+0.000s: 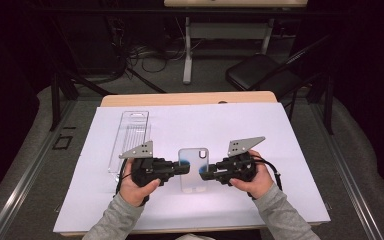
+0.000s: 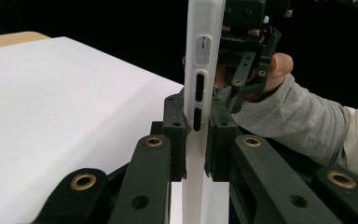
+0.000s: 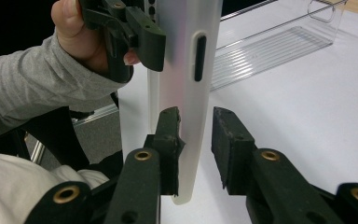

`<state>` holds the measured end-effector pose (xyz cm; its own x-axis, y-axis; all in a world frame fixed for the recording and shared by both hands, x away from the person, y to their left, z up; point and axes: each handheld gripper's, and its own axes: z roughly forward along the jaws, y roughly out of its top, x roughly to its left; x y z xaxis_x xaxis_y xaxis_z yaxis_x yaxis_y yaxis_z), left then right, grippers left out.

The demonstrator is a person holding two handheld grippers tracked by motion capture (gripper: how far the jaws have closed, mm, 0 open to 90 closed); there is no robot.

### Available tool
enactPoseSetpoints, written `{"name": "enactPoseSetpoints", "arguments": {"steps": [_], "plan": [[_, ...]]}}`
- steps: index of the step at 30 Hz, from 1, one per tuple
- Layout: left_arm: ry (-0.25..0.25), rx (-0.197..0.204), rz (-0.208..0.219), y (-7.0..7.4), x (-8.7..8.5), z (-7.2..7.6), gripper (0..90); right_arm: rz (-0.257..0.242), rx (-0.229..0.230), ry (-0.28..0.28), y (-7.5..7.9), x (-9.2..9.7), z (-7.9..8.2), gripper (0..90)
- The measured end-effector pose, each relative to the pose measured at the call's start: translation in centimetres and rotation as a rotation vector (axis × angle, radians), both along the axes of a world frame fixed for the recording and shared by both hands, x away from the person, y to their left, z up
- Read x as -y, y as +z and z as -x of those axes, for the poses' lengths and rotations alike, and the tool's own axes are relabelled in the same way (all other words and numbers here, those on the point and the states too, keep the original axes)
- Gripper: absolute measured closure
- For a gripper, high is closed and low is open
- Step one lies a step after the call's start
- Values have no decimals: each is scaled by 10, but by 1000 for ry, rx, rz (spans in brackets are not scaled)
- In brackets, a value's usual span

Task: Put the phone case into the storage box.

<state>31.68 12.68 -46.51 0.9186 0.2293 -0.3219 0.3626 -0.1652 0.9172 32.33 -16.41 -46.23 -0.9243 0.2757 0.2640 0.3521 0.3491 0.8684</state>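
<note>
A translucent white phone case [image 1: 194, 167] with a camera cutout hangs between my two grippers over the white sheet [image 1: 260, 130]. My left gripper [image 1: 185, 169] is shut on its left edge; in the left gripper view the jaws [image 2: 196, 140] pinch the case [image 2: 205, 28] just below the button slots. My right gripper [image 1: 203, 173] stands at the opposite edge. In the right gripper view its jaws [image 3: 196, 140] straddle the case [image 3: 186, 56]: one pad touches it, and the other stands a sliver apart.
A clear plastic package tray [image 1: 130, 137] lies on the sheet behind the left gripper, and shows ribbed in the right gripper view [image 3: 279, 46]. The wooden table edge [image 1: 190, 98] runs along the back. A black chair [image 1: 260, 72] stands beyond on the floor.
</note>
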Motion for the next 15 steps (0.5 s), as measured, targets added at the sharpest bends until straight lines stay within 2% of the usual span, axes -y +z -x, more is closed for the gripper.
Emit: {"name": "enactPoseSetpoints", "arguments": {"steps": [15], "plan": [[-10,-2,-1,-1,4,1,813,8,-13,16,-2,-3,1,772]]}}
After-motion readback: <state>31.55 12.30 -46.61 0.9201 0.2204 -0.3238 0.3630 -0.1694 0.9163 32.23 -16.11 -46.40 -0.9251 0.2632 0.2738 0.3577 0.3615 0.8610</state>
